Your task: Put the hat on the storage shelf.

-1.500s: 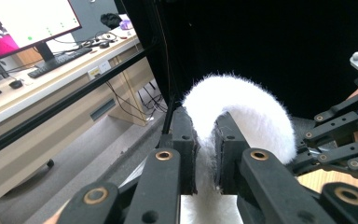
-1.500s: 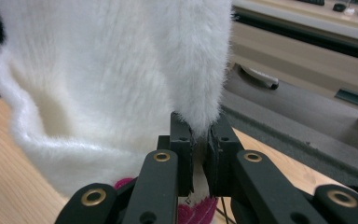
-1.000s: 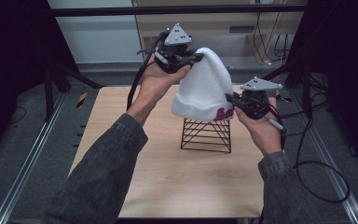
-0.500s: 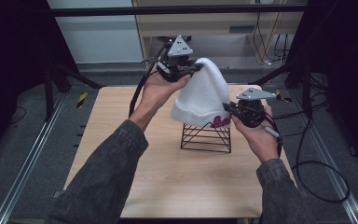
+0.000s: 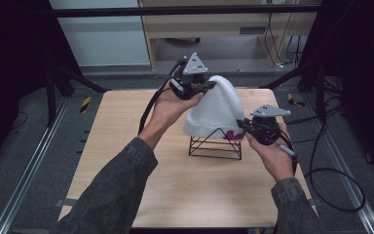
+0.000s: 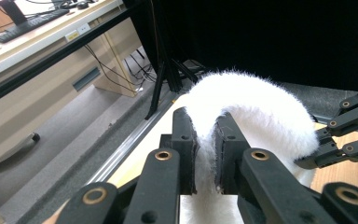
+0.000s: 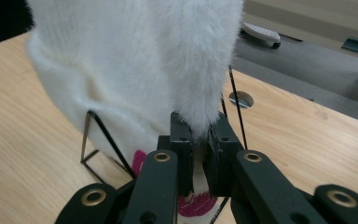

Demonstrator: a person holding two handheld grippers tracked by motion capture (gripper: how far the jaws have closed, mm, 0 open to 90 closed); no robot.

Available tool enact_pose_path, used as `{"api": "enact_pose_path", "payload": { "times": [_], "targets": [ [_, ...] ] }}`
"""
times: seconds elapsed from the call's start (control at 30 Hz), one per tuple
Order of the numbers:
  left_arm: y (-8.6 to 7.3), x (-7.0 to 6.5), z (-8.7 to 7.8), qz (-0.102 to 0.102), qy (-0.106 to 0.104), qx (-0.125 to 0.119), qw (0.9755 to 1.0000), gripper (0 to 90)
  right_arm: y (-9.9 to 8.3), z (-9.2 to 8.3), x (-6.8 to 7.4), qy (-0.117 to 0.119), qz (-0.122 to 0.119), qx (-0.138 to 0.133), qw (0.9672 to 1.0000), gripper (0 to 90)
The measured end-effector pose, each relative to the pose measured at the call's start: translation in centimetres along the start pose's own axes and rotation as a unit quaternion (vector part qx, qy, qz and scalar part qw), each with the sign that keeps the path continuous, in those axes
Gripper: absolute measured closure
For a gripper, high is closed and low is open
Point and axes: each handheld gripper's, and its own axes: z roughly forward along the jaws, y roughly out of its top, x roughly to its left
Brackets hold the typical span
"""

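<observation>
A fluffy white knit hat [image 5: 216,109] with a pink mark at its brim hangs over a black wire stand [image 5: 215,145] in the middle of the wooden table [image 5: 126,122]. My left gripper [image 5: 205,86] is shut on the hat's top; in the left gripper view the white hat [image 6: 242,102] is pinched between the jaws of my left gripper [image 6: 206,156]. My right gripper [image 5: 242,126] is shut on the brim at the hat's right side. In the right gripper view the hat [image 7: 140,70] drapes over the wire stand [image 7: 105,140], its edge clamped in my right gripper [image 7: 196,151].
Black cables [image 5: 321,165] trail off the table's right edge onto the grey floor. A metal rail [image 5: 24,170] runs along the left of the table. A desk [image 5: 214,24] stands behind the table, and dark frame posts stand on both sides.
Both grippers have come down with the hat, and its brim now sits lower over the wire stand. The jaws have stayed shut on the hat.
</observation>
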Motion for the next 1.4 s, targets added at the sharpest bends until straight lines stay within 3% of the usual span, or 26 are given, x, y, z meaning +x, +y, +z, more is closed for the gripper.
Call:
{"api": "enact_pose_path", "payload": {
  "times": [0.33, 0.63, 0.93, 1.4],
  "targets": [
    [-1.3, -1.4, 1.0, 0.004, -0.018, 0.021, 0.9996, 80.9, -2.0, 0.4, -0.4, -0.005, -0.006, 0.022, 0.9997, 82.9],
    [-2.9, -2.3, 2.2, 0.006, -0.03, 0.037, 0.9988, 80.8, -4.0, 0.8, -0.7, -0.008, 0.002, 0.041, 0.9991, 82.8],
    [-3.8, -3.5, 3.5, 0.02, -0.036, 0.064, 0.9971, 80.8, -6.1, 1.5, -0.8, -0.005, 0.016, 0.055, 0.9984, 82.7],
    [-4.7, -4.0, 3.9, 0.011, -0.045, 0.065, 0.9968, 80.5, -7.4, 1.9, -0.5, 0.0, 0.022, 0.063, 0.9978, 82.3]
  ]
}}
